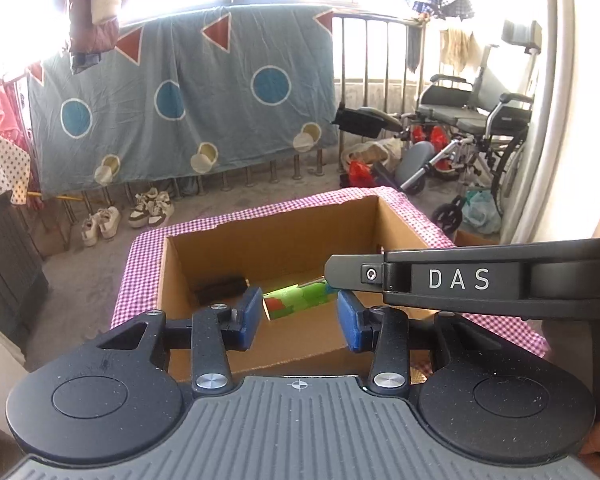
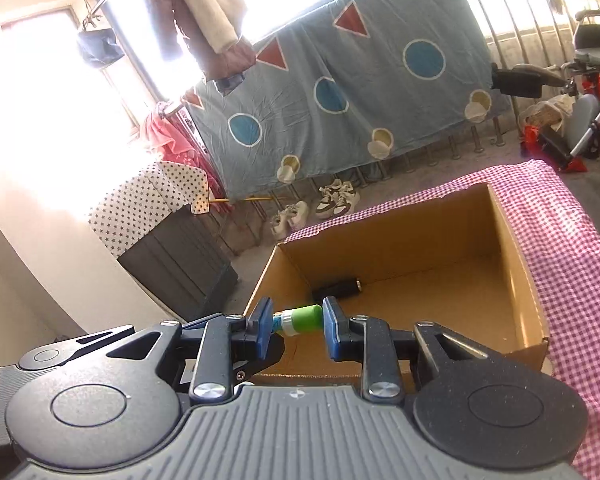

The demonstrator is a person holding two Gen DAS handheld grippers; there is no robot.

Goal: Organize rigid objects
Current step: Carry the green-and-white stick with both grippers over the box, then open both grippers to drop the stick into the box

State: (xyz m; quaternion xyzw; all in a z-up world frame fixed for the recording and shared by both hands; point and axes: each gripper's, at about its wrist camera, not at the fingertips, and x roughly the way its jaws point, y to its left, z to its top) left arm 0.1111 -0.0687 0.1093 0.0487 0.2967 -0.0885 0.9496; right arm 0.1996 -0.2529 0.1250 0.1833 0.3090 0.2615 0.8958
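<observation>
Open-topped cardboard box (image 2: 516, 280): free floor right of black object (image 2: 336, 289).

Left gripper (image 1: 296, 316), blue pads apart, nothing between them, held above open brown cardboard box (image 1: 284, 236) on pink-checked cloth (image 1: 140, 276). Inside: green and red patterned cylinder (image 1: 296, 298), black object (image 1: 220, 286). Right gripper's black body (image 1: 480, 280), marked DAS, crosses from the right.

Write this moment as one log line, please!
right gripper: shut on green tube | left gripper: grip unclear | cardboard box: black object inside
</observation>
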